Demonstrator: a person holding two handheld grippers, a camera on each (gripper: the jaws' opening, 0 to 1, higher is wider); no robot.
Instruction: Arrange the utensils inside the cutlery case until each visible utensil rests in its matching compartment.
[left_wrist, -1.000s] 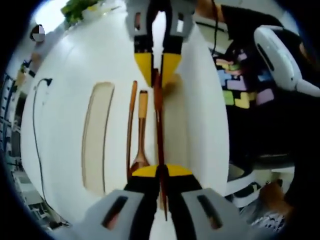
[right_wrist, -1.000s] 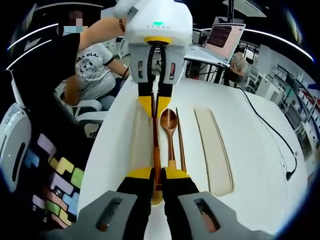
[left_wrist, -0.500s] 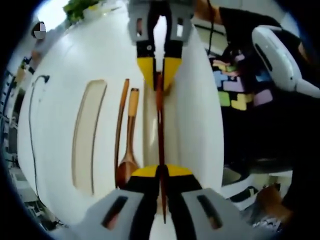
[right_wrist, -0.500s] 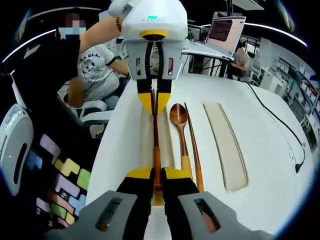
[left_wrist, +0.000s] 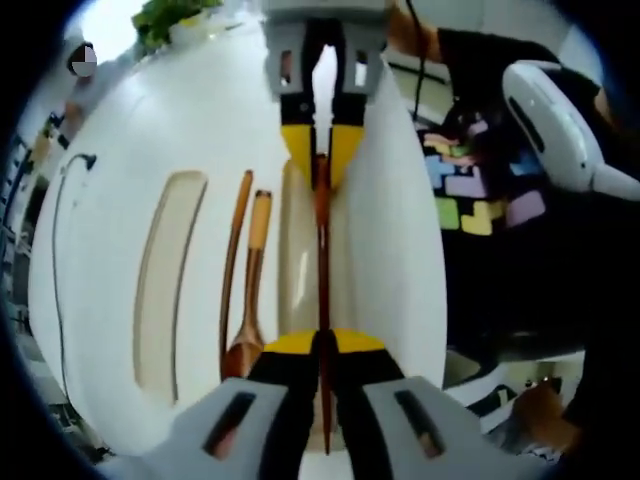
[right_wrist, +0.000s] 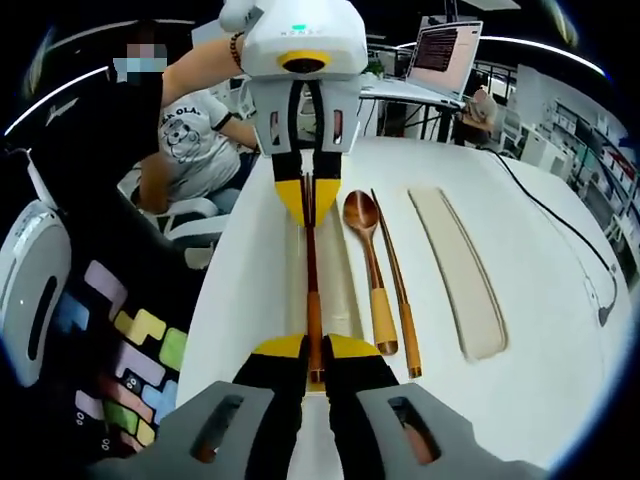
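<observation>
While both grippers, left gripper (left_wrist: 322, 345) and right gripper (right_wrist: 310, 352), clamp the chopstick (left_wrist: 322, 250), it now hangs over the tray slot (left_wrist: 298, 250) at frame centre, ready to lower.

We have carried the chopstick (left_wrist: 322, 250), pinched at both ends, sideways off the spoon (left_wrist: 245, 320) and second chopstick (left_wrist: 232, 255), over the case (left_wrist: 297, 250) slot.

White table (right_wrist: 540, 400) with cutlery case (right_wrist: 340, 280), spoon (right_wrist: 372, 270), chopstick (right_wrist: 397, 280), lid (right_wrist: 458, 270), cable (right_wrist: 560, 240).
</observation>
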